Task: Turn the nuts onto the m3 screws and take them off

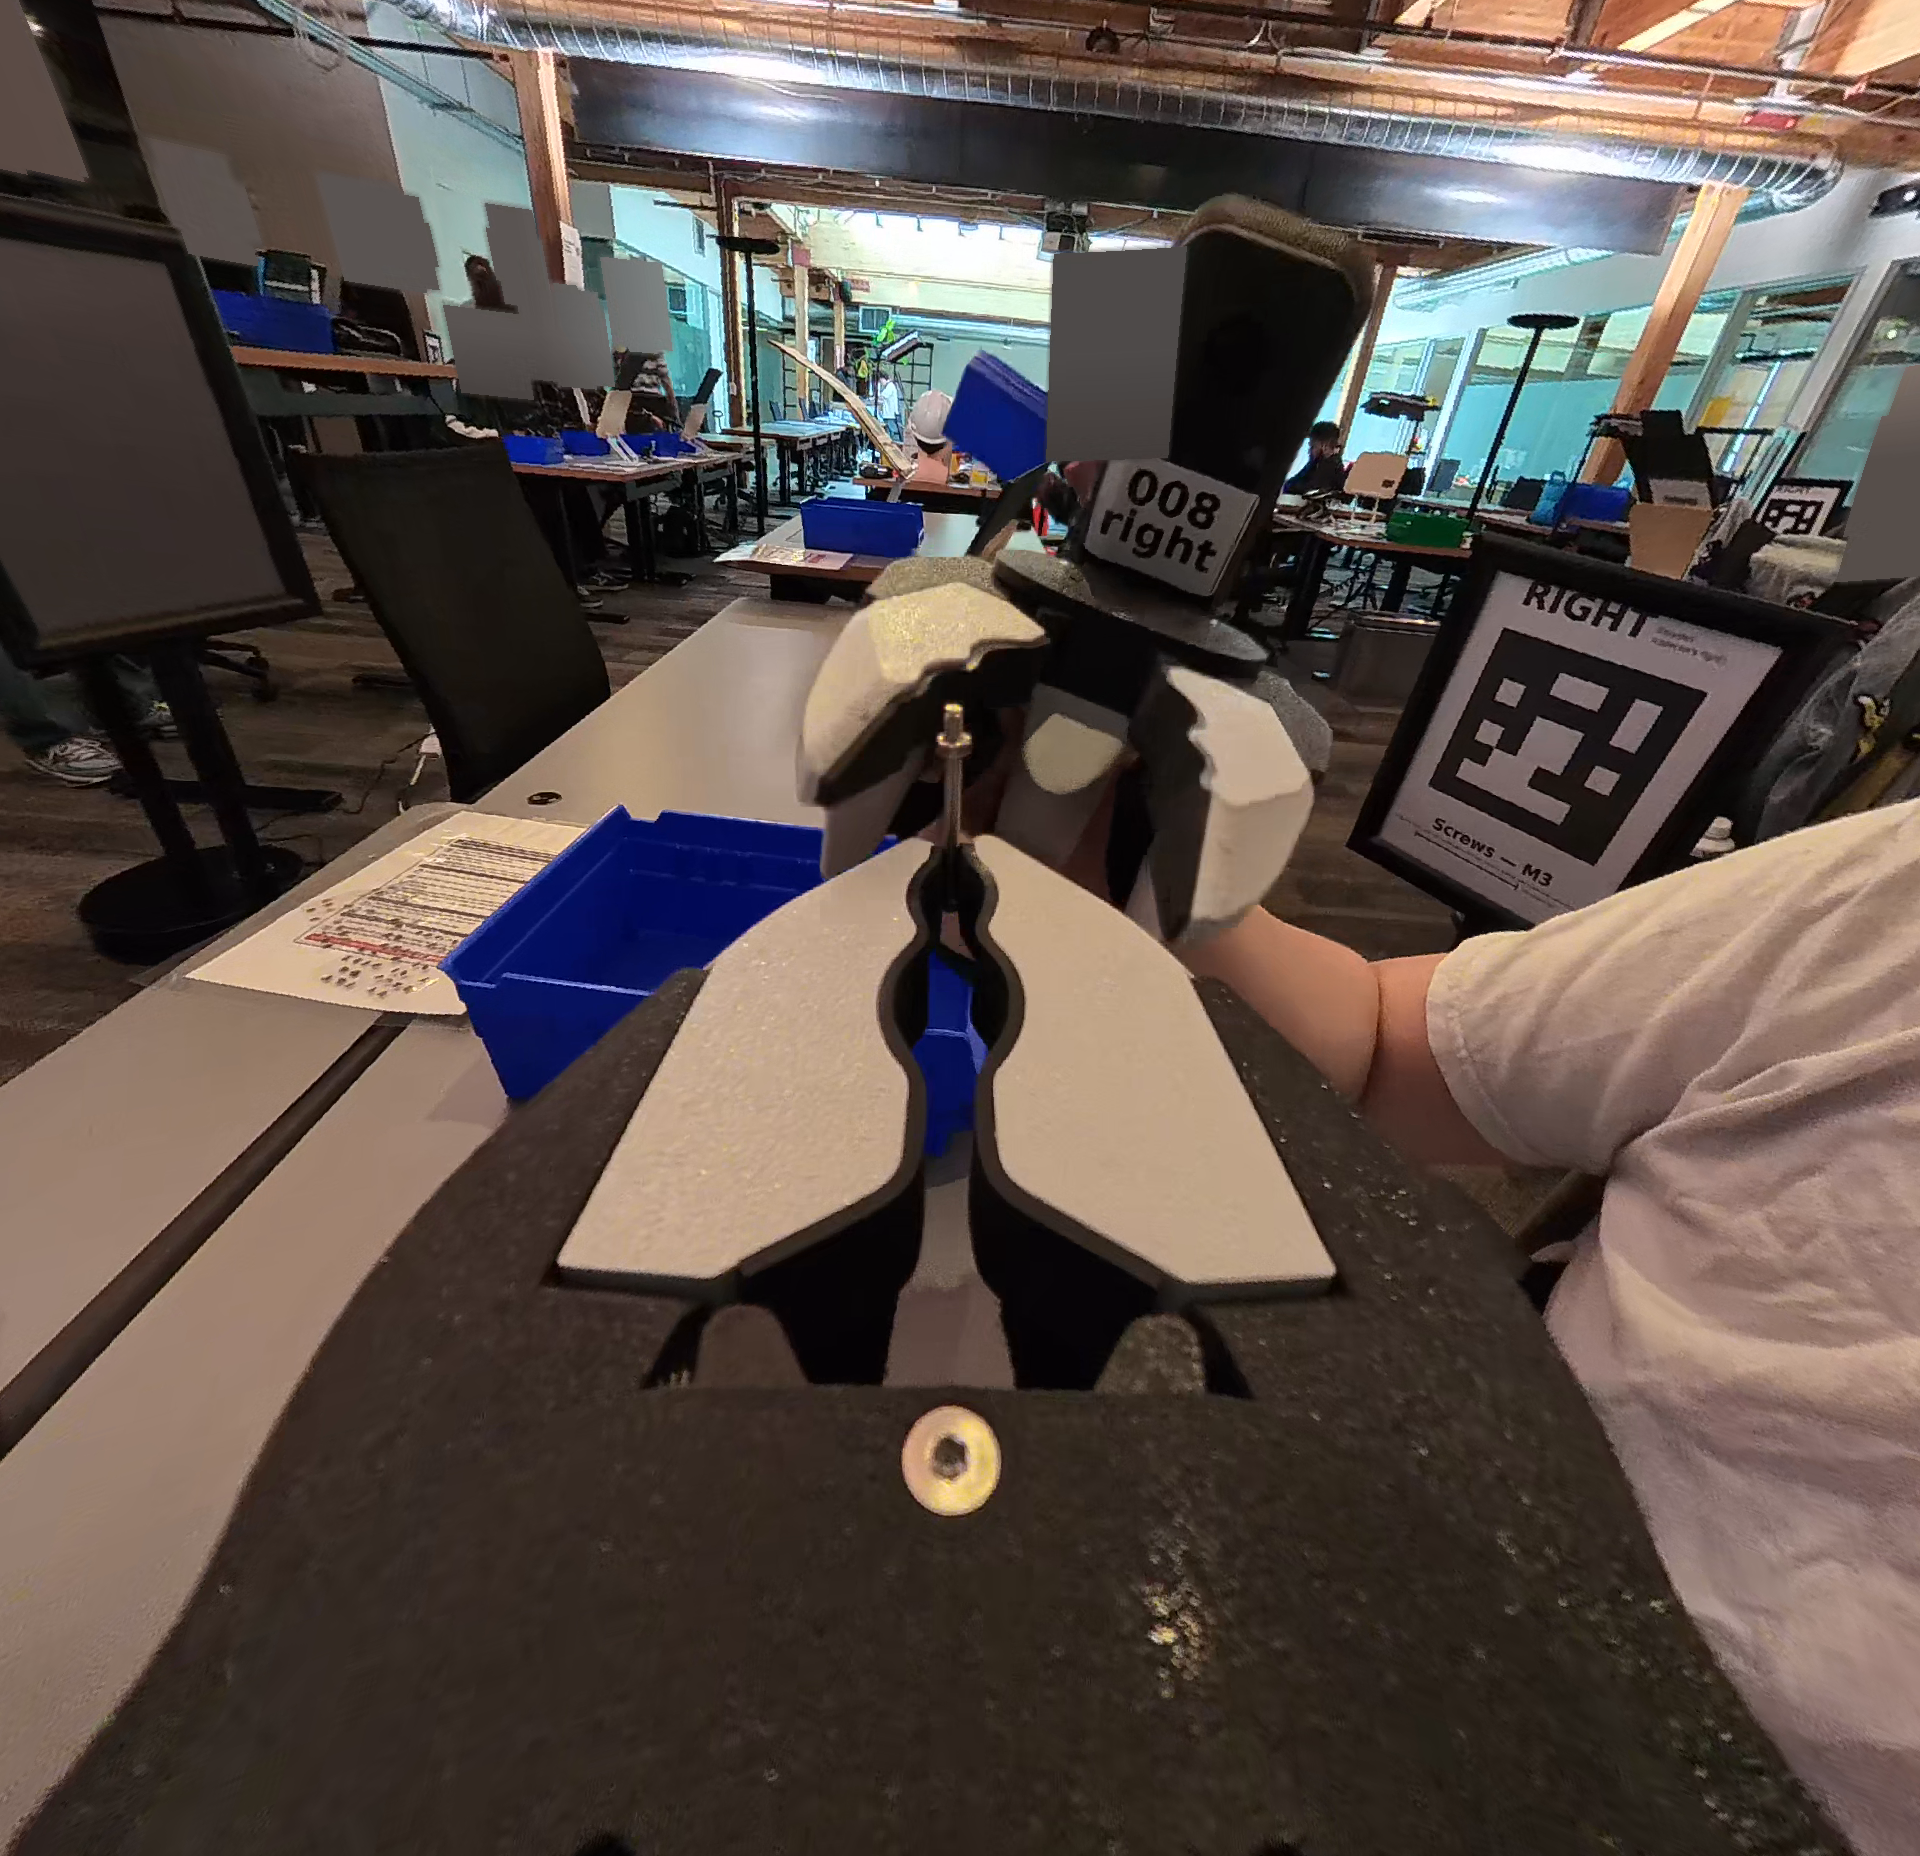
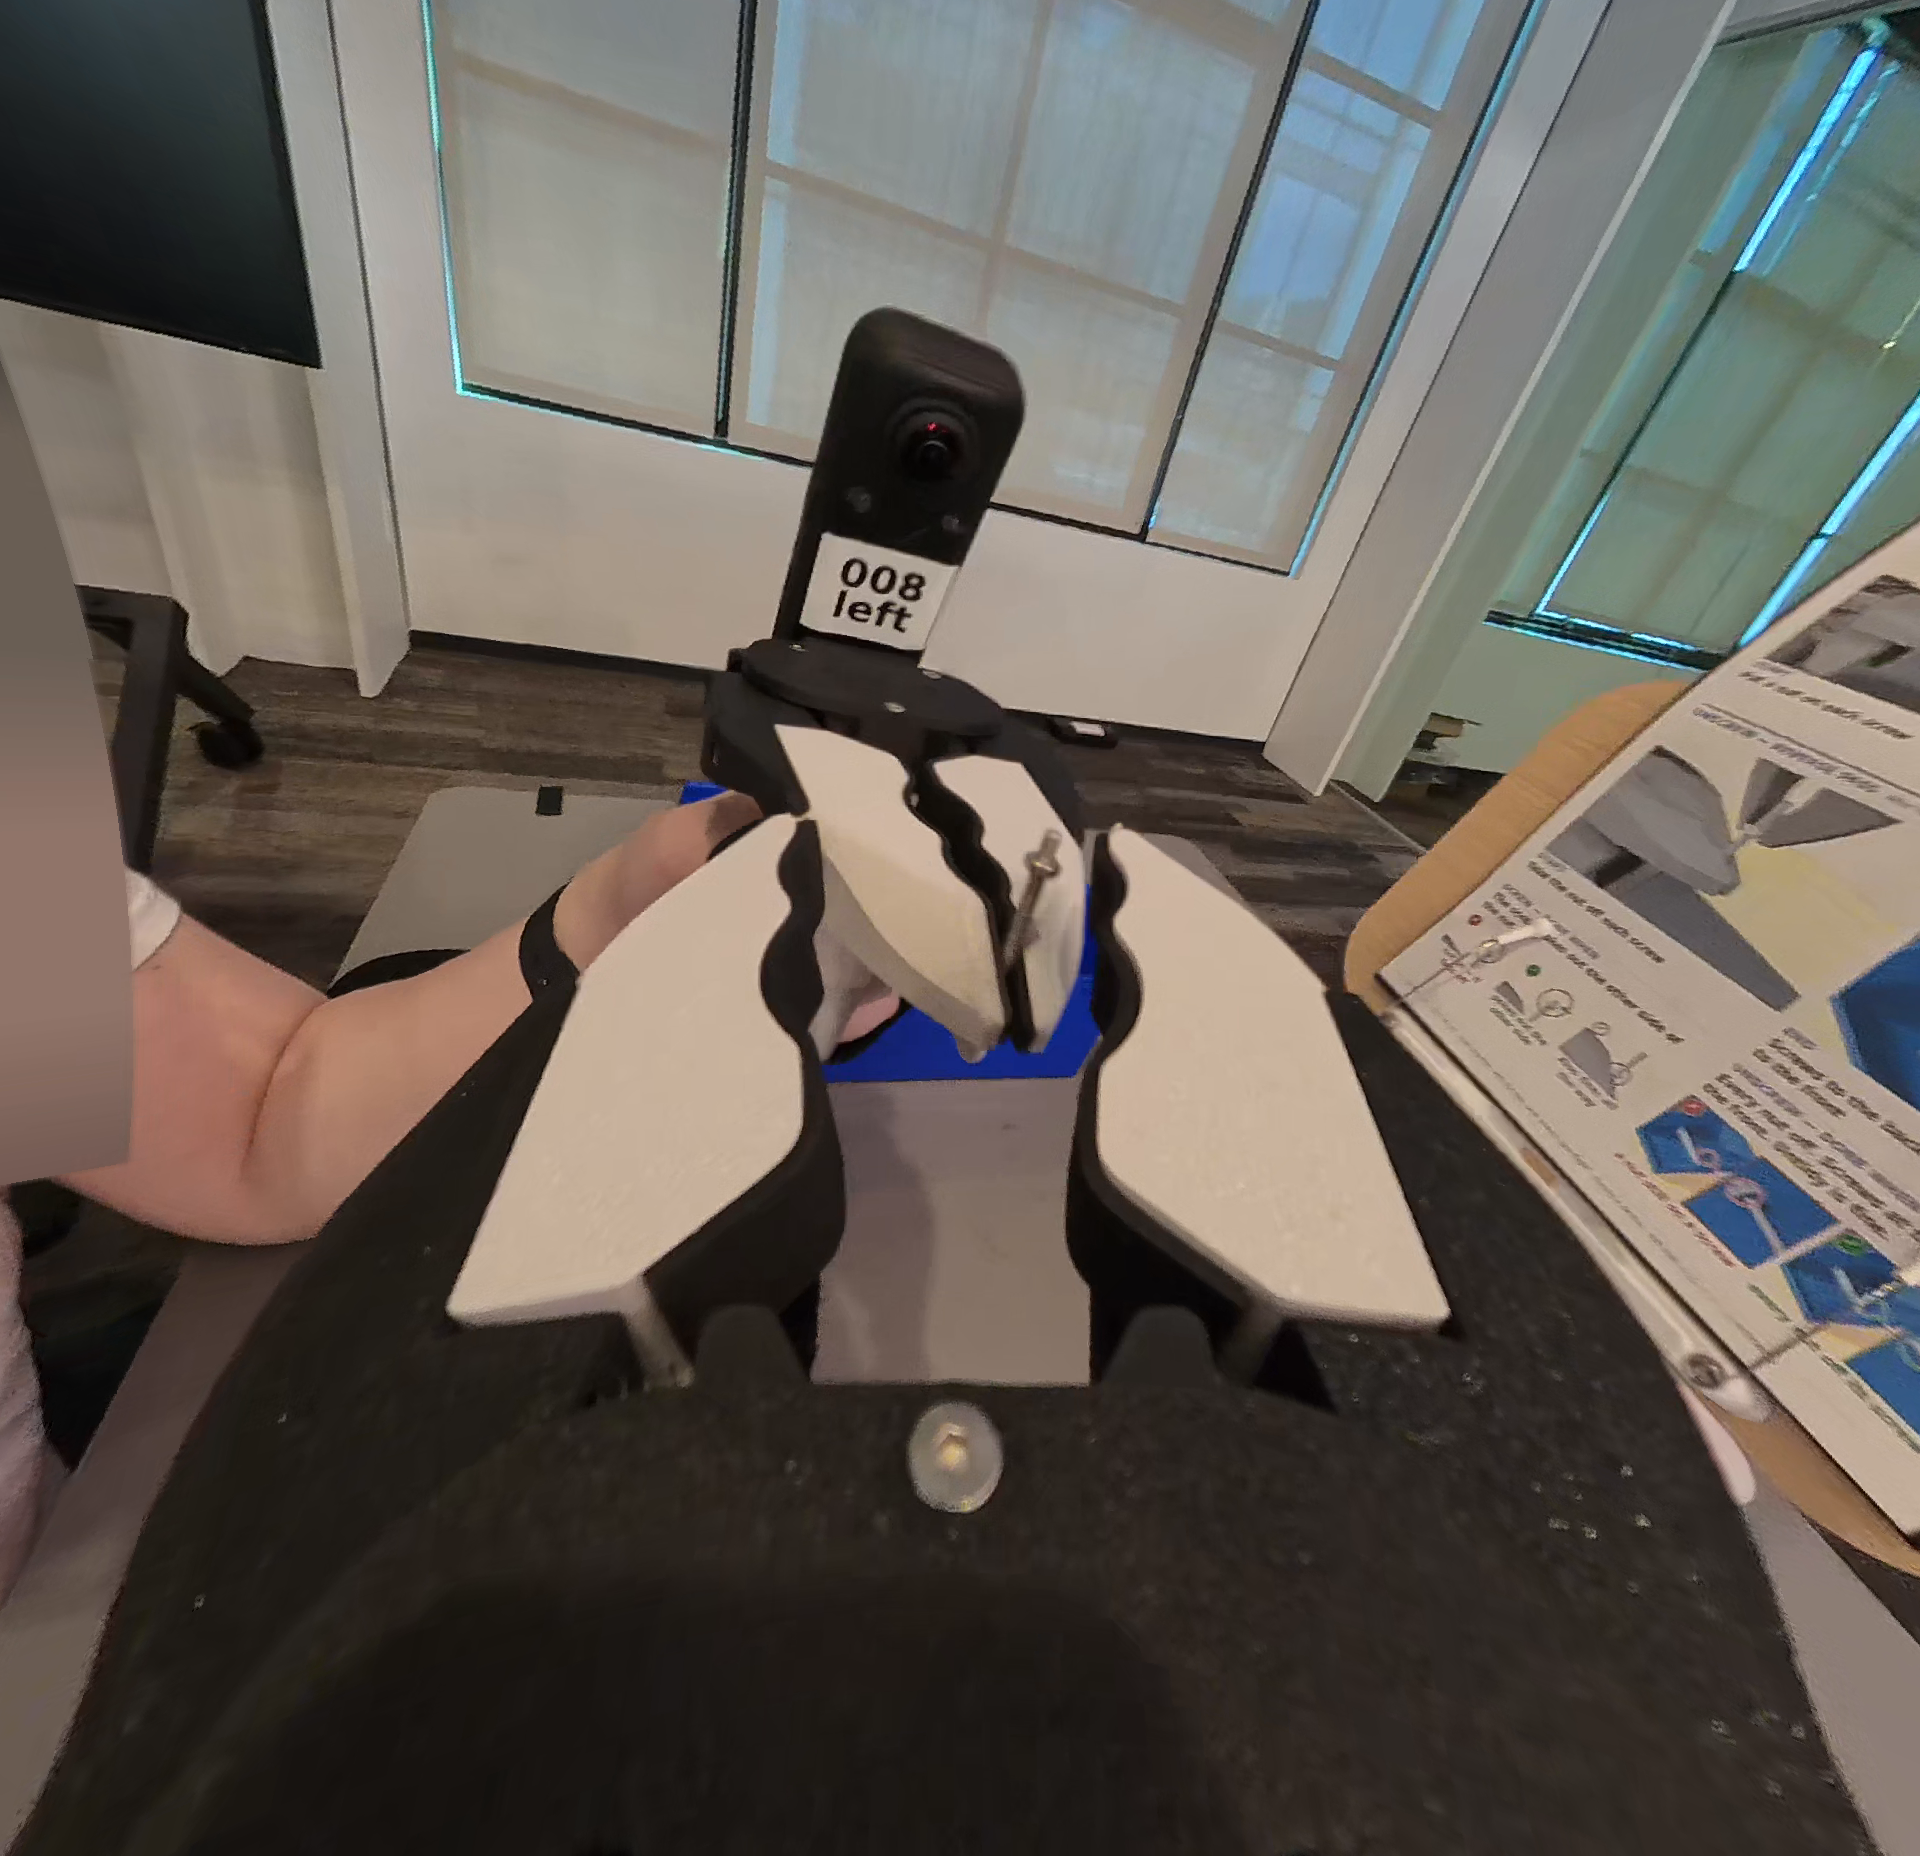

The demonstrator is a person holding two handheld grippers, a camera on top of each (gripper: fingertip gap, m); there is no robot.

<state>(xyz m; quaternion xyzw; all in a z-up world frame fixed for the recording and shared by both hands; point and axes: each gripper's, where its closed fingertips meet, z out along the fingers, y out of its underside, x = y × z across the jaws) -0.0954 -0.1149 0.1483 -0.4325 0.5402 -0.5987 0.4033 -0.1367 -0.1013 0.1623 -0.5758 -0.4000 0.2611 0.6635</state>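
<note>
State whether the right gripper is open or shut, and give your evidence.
Open. In its own view the right gripper shows a wide gap between its fingers, grasping nothing; the screw sits in the left gripper.

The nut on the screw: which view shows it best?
The left wrist view. The nut sits near the free tip of the screw, sharp against the open right claw, above the shut left claw. The right wrist view shows the screw slanted and the nut smaller.

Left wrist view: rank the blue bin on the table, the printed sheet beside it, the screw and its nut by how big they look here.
1. blue bin, partly hidden by the left gripper.
2. printed sheet, though it lies flat and foreshortened, so this is unsure.
3. screw.
4. nut, near the screw's upper end.
</note>
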